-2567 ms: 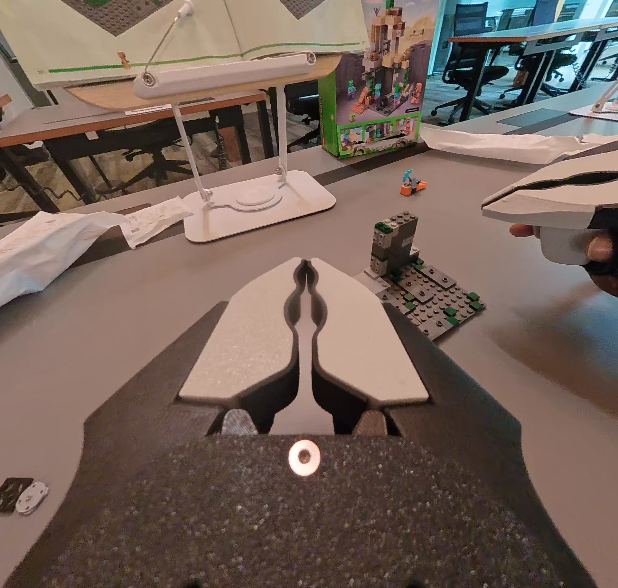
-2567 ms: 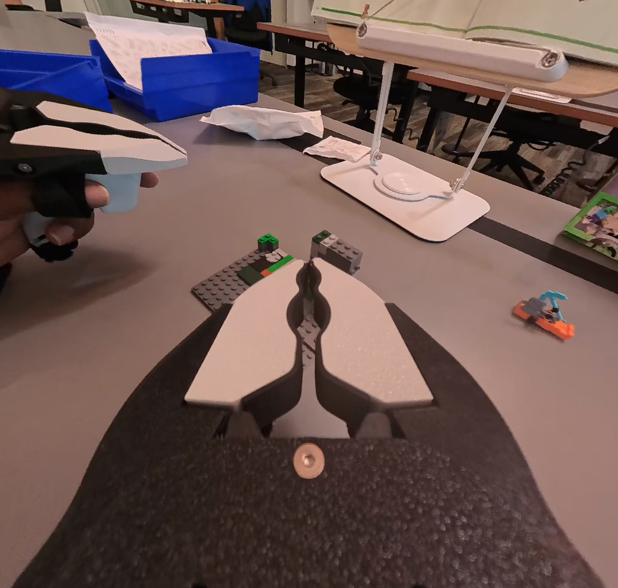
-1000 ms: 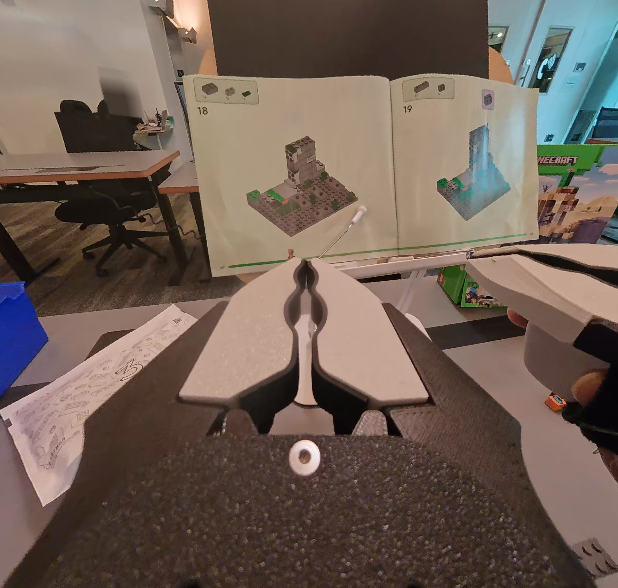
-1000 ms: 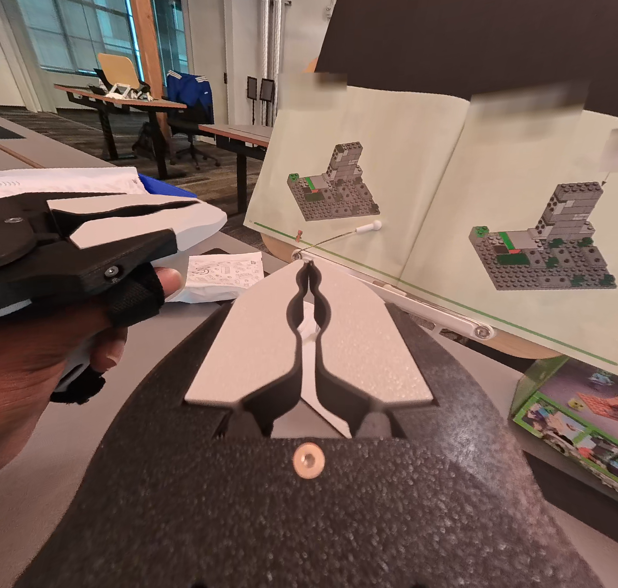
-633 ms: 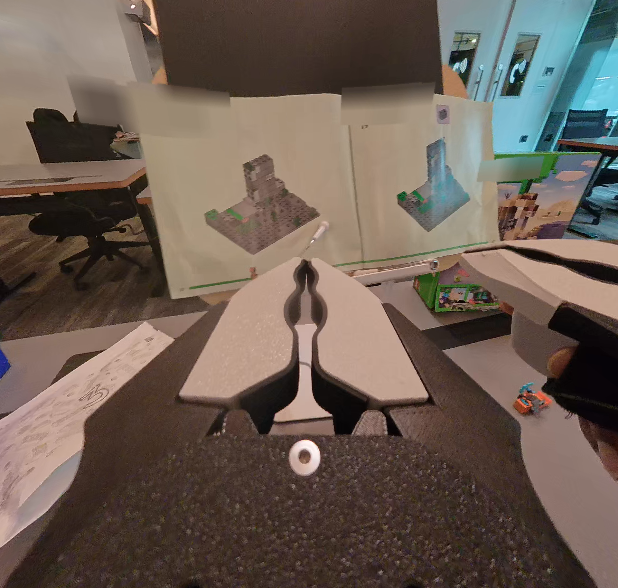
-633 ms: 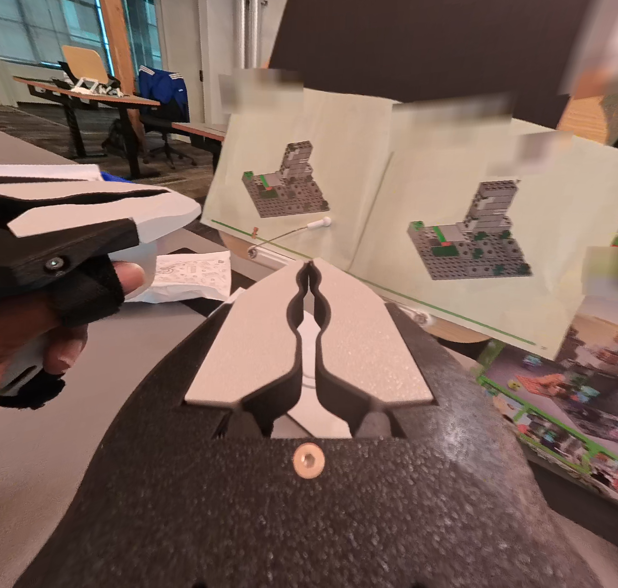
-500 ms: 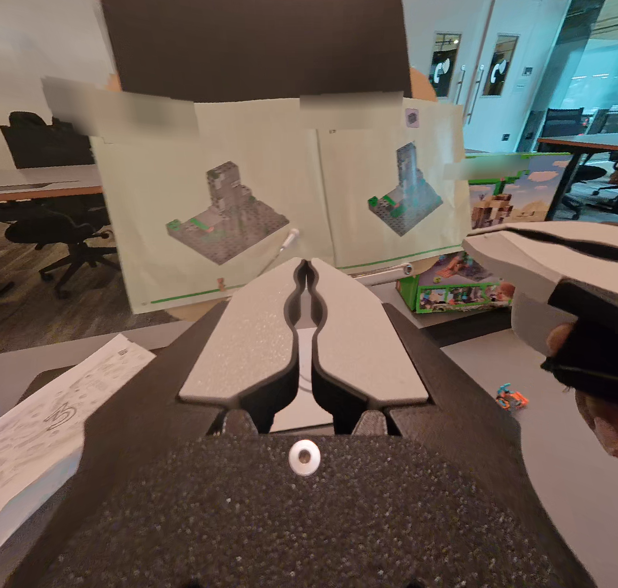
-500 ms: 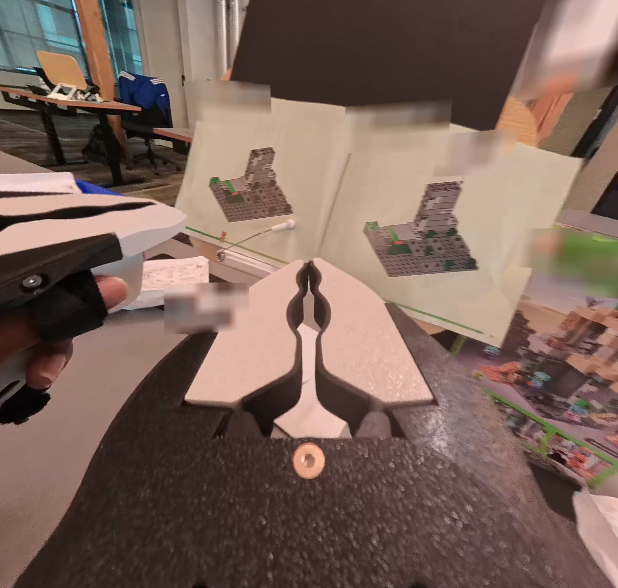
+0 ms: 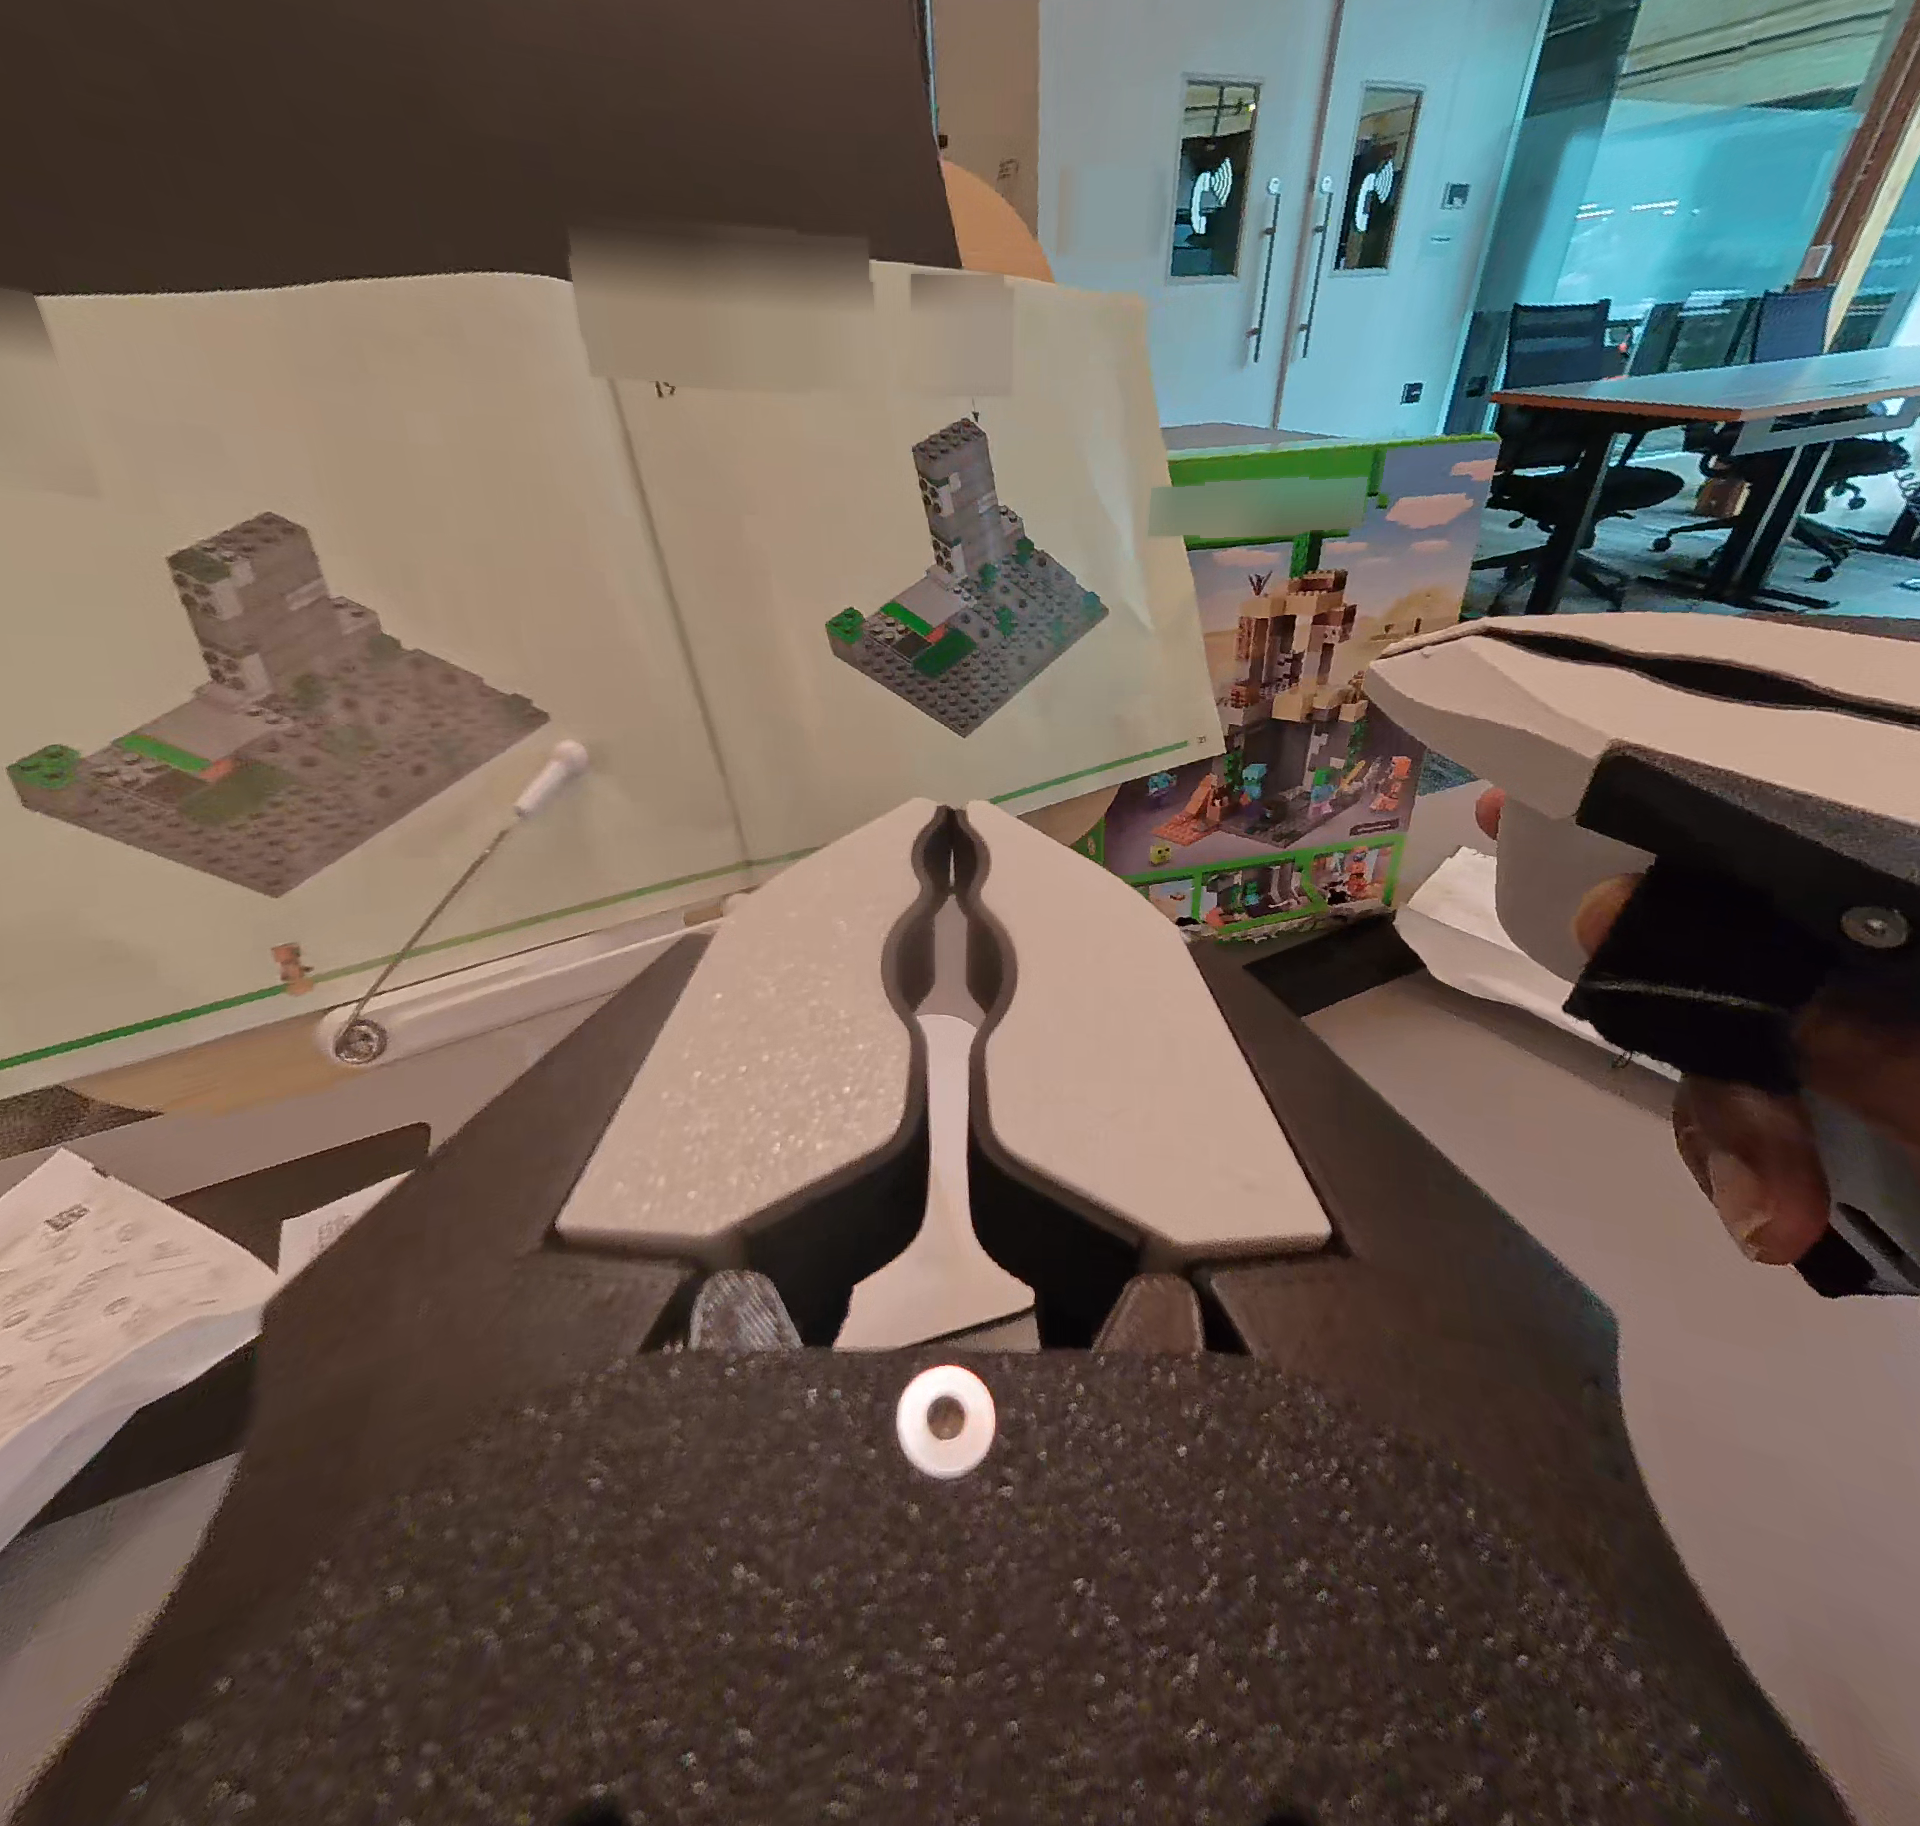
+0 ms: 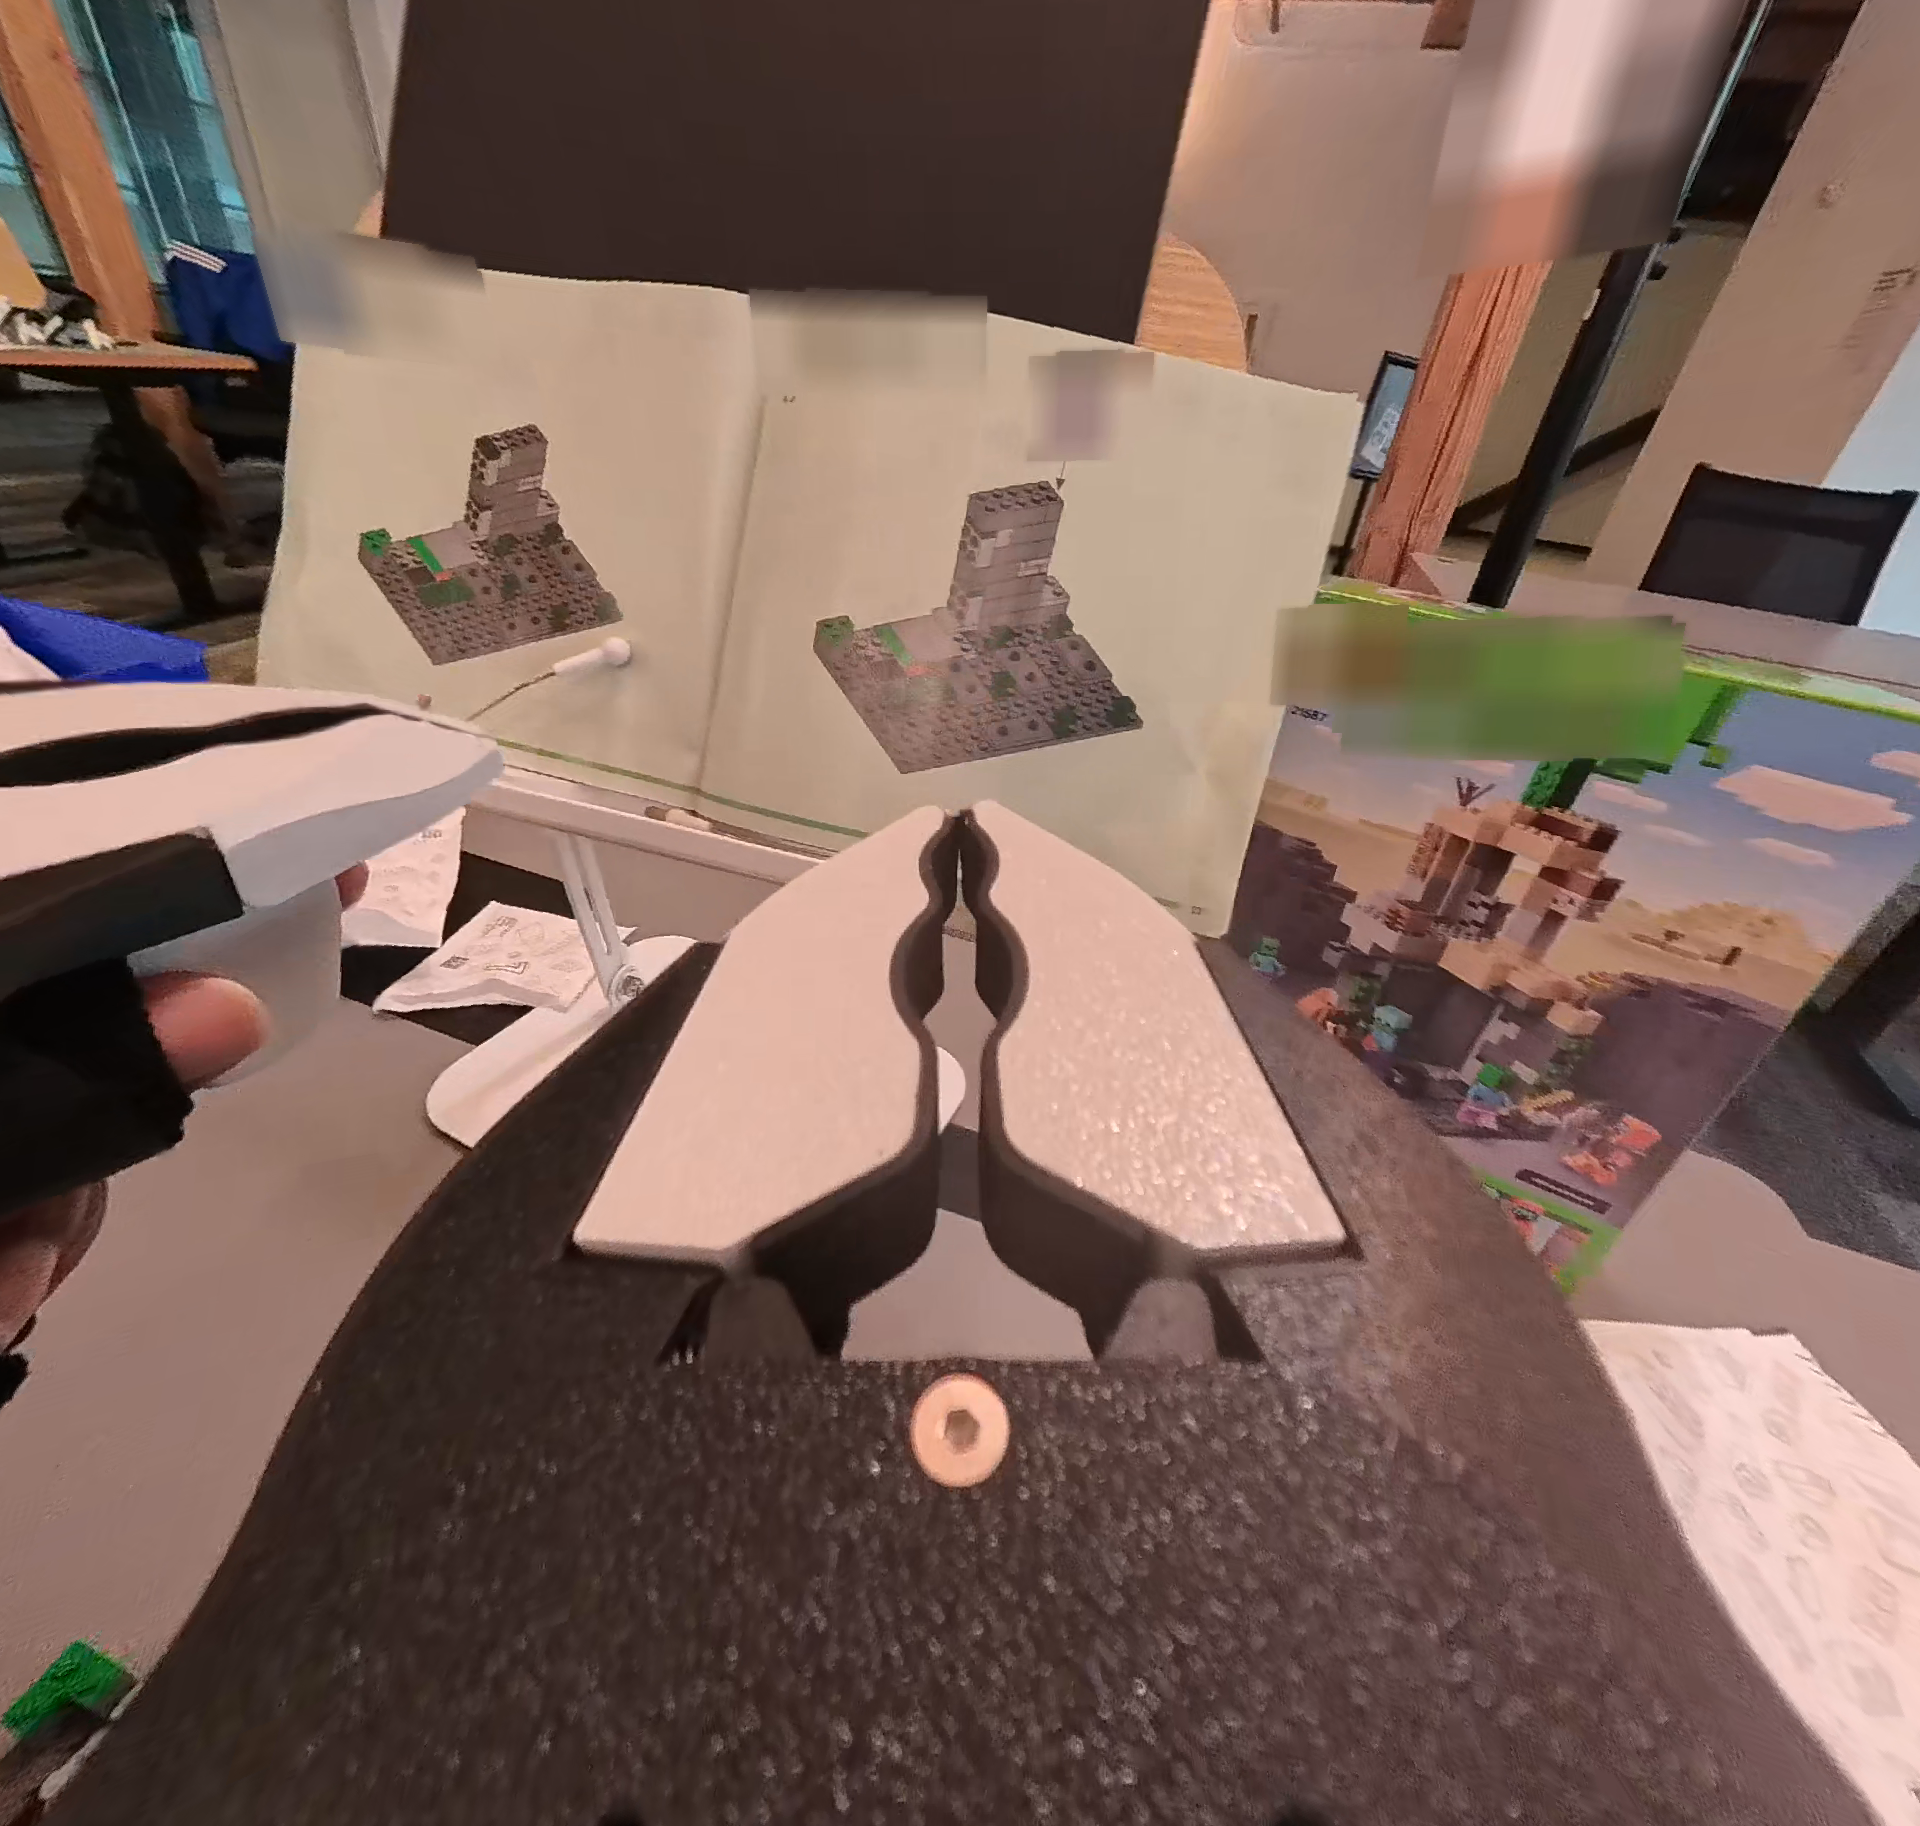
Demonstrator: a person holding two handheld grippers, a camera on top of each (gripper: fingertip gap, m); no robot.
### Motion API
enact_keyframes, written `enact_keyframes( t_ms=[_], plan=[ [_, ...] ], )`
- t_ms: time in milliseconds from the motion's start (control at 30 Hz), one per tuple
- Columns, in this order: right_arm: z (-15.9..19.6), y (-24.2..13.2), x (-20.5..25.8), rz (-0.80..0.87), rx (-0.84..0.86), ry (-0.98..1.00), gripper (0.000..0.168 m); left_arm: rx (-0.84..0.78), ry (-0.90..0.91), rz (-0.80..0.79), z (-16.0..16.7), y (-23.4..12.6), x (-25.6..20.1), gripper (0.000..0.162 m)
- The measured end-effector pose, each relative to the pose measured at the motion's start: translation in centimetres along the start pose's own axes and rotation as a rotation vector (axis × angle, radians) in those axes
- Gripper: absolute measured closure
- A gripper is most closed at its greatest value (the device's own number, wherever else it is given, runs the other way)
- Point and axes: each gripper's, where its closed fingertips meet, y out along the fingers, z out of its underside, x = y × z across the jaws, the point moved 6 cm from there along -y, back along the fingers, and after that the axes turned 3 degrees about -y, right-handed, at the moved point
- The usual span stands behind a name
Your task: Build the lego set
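Note:
An open pale green instruction booklet [image 9: 623, 654] stands on a white stand [image 10: 540, 1059] ahead of me; it also shows in the right wrist view [image 10: 831, 550]. My left gripper [image 9: 956, 820] is shut and empty, held above the grey table, pointing at the booklet. My right gripper [image 10: 958, 818] is shut and empty too, beside it. The right gripper shows at the right edge of the left wrist view [image 9: 1662, 737], and the left gripper at the left edge of the right wrist view [image 10: 239, 789]. A small green piece [image 10: 62, 1683] lies at the bottom left. No built model shows.
The lego set's box [image 10: 1538, 945] stands right of the booklet, also in the left wrist view [image 9: 1309, 737]. Printed paper bags lie at left [image 9: 94, 1298], behind the stand [image 10: 509, 955] and at right [image 10: 1766, 1527]. A blue bin [image 10: 94, 644] is far left. Office desks and chairs stand behind. There is about 10 centimeters between the tips of the two grippers. It is some 25 centimeters from my left tips to the small green piece [image 10: 62, 1683].
Both grippers have swung to the right, so the booklet has slid left and the box has come into view. Both stay shut.

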Motion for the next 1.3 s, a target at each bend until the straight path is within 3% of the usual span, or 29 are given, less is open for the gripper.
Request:
enact_keyframes(
  t_ms=[400, 633, 1033, 1300],
  plan=[
    [0.3, -0.1, 0.3, -0.018, 0.001, 0.002, 0.168, 0.004, 0.011, -0.003, -0.3, 0.4, 0.2, 0.162],
    [1.8, -0.4, 1.3, -0.055, 0.067, -0.097, 0.165, -0.018, 0.059, -0.028, -2.8, 1.8, 1.2, 0.162],
    [4.7, -1.0, 1.6, -0.085, 0.126, -0.070, 0.164, -0.010, 0.124, -0.089, -8.8, 8.1, 3.8, 0.162],
    [5.2, -0.3, 2.4, -0.120, 0.134, -0.057, 0.163, 0.091, 0.142, -0.118, -8.3, 12.5, 5.4, 0.162]
  ],
)
